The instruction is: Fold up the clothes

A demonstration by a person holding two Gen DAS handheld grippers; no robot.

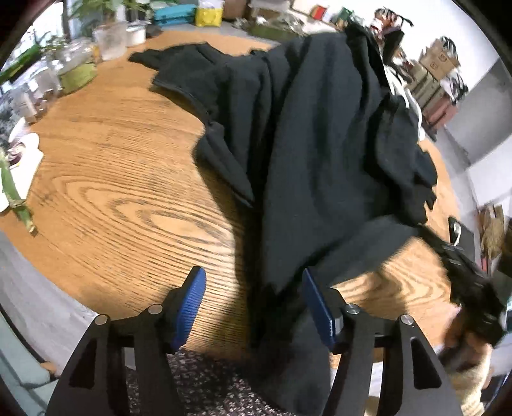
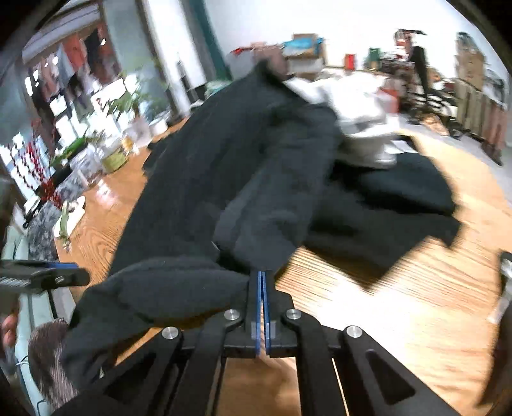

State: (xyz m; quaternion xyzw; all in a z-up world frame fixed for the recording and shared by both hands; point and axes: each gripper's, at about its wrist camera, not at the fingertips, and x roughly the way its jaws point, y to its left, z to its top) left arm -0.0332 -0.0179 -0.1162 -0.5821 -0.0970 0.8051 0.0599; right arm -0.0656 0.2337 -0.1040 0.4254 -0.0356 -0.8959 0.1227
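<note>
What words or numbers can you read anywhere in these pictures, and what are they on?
None can be read.
Cardboard boxes: dark marks on the side, too small and blurred to read.
Yellow bag: too blurred to tell if it has print.
Green tub: label too blurred to read.
Black garment: no print shows.

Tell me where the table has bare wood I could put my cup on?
Bare wood shows on the wooden table between the black garment and the jars along the far-left edge. Another patch lies right of the garment. The far edge, with jars and plants, is crowded.
</note>
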